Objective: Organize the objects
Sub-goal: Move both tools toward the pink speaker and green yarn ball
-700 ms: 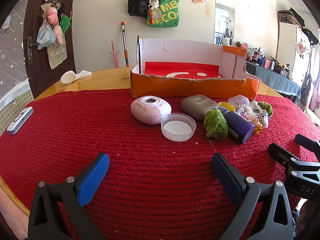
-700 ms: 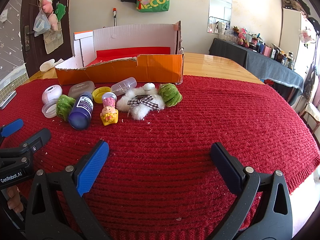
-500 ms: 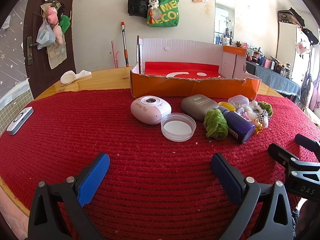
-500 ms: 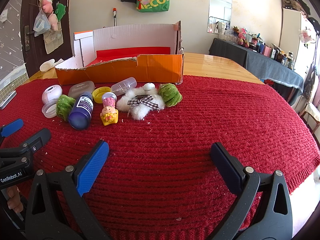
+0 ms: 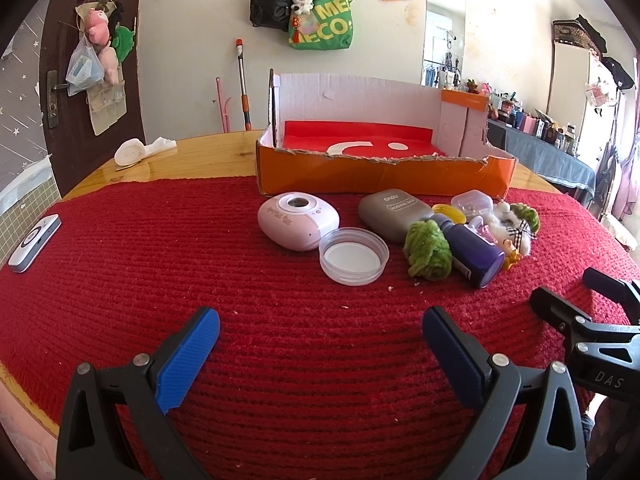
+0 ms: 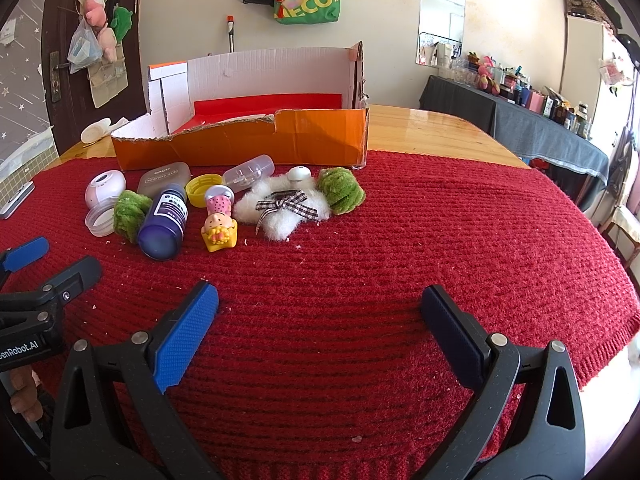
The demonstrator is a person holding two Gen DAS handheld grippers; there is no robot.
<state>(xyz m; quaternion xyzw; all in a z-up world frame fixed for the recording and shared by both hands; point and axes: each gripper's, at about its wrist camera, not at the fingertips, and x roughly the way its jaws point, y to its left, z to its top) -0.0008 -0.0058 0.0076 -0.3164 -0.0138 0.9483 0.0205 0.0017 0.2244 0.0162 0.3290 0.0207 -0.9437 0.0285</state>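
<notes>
An orange cardboard box (image 5: 384, 176) (image 6: 248, 144) with a red floor stands at the back of the red mat. In front of it lie a pink rounded device (image 5: 298, 226), a clear plastic lid (image 5: 354, 255), a grey case (image 5: 394, 214), a green fuzzy ball (image 5: 427, 249), a purple bottle (image 6: 164, 222), a small doll figure (image 6: 219, 226), a white fluffy toy (image 6: 282, 210) and a second green ball (image 6: 340, 190). My left gripper (image 5: 320, 342) and right gripper (image 6: 318, 320) hover open over the near mat, nothing between their blue pads.
A white remote-like device (image 5: 35, 242) lies at the mat's left edge. A white cloth (image 5: 140, 148) sits on the bare wooden table (image 6: 432, 136) behind. A yellow cap (image 6: 205, 189) and a clear capsule (image 6: 248, 168) lie by the box. Bags hang on the wall.
</notes>
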